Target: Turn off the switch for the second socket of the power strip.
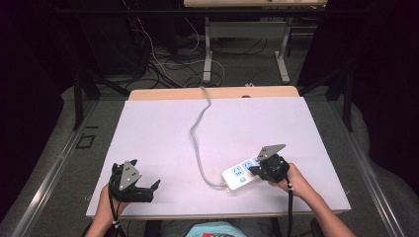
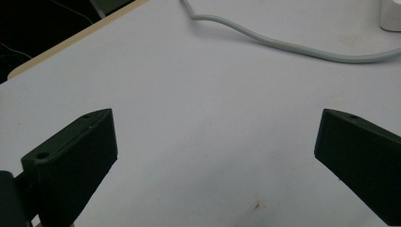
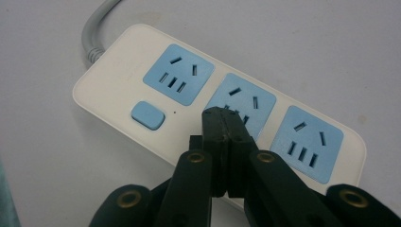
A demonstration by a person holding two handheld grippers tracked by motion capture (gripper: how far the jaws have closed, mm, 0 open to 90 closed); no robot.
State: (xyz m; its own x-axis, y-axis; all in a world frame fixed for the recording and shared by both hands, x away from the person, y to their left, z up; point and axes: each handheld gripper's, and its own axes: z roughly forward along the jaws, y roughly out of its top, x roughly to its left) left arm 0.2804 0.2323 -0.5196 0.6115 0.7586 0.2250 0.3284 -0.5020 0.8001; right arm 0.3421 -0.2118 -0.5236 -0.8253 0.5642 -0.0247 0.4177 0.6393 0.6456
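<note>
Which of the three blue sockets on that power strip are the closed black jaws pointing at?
The middle socket: the right gripper has its tips over it, while the socket by the button and the far-end socket sit uncovered.

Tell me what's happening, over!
Left gripper open, idle over white table. Right gripper shut, empty, tips above white power strip with blue sockets. Grey cord clear.

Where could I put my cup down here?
The far right of the table, beyond the cord, is bare, and so is the far left. It is crowded near the power strip under the right tool.
</note>
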